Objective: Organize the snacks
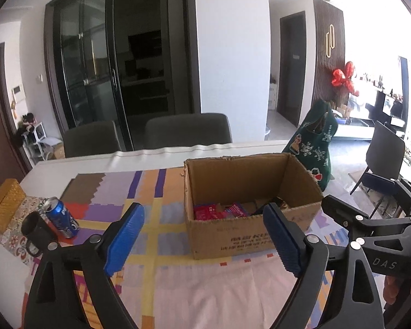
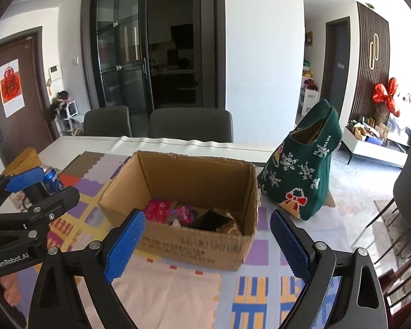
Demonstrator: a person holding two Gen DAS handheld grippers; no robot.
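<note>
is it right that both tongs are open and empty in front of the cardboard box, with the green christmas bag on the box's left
Not quite. Both the left tongs and the right tongs are open and empty before the cardboard box, but the green Christmas bag stands on the box's right, as the right wrist view shows.

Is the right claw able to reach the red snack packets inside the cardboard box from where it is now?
Probably yes. The right claw is open and empty, the cardboard box has no lid, and the red snack packets lie uncovered at its bottom. Only the near wall must be cleared.
</note>
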